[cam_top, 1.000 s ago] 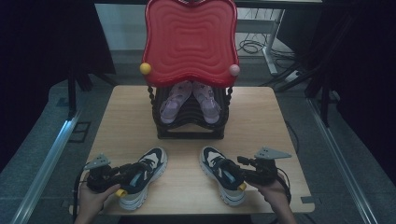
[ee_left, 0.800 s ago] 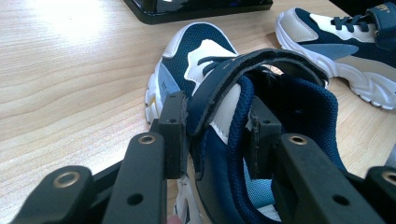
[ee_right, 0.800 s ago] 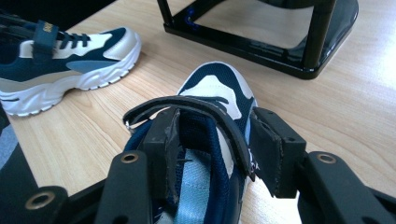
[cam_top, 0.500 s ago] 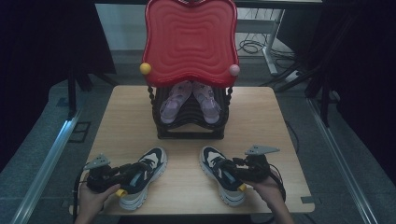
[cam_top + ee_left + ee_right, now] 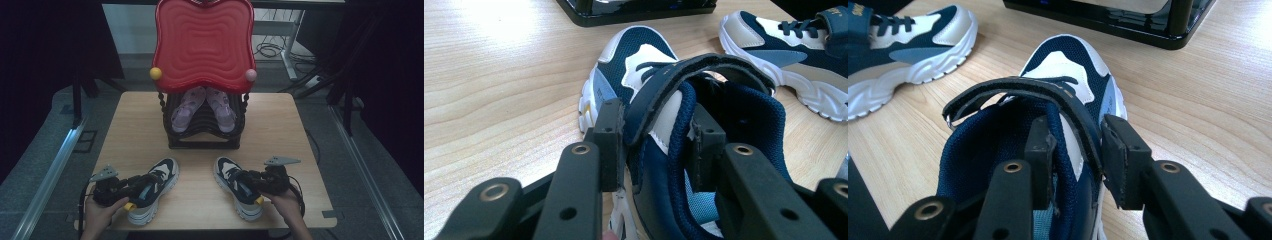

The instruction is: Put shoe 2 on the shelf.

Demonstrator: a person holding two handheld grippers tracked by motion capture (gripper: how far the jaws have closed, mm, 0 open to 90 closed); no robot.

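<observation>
Left gripper [image 5: 651,145] clamps the left sneaker's [image 5: 644,90] collar; right gripper [image 5: 1075,150], closing, straddles the right sneaker's [image 5: 1068,75] collar, contact unclear.

The high view is dim, its surroundings nearly black. Both gripper views are brighter, with glare on the table [image 5: 499,20]; the near jaws look soft.

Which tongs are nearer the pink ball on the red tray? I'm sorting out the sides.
Right. The right tongs grip the right shoe, below the pink ball; the left tongs sit at the left shoe, farther off.
</observation>
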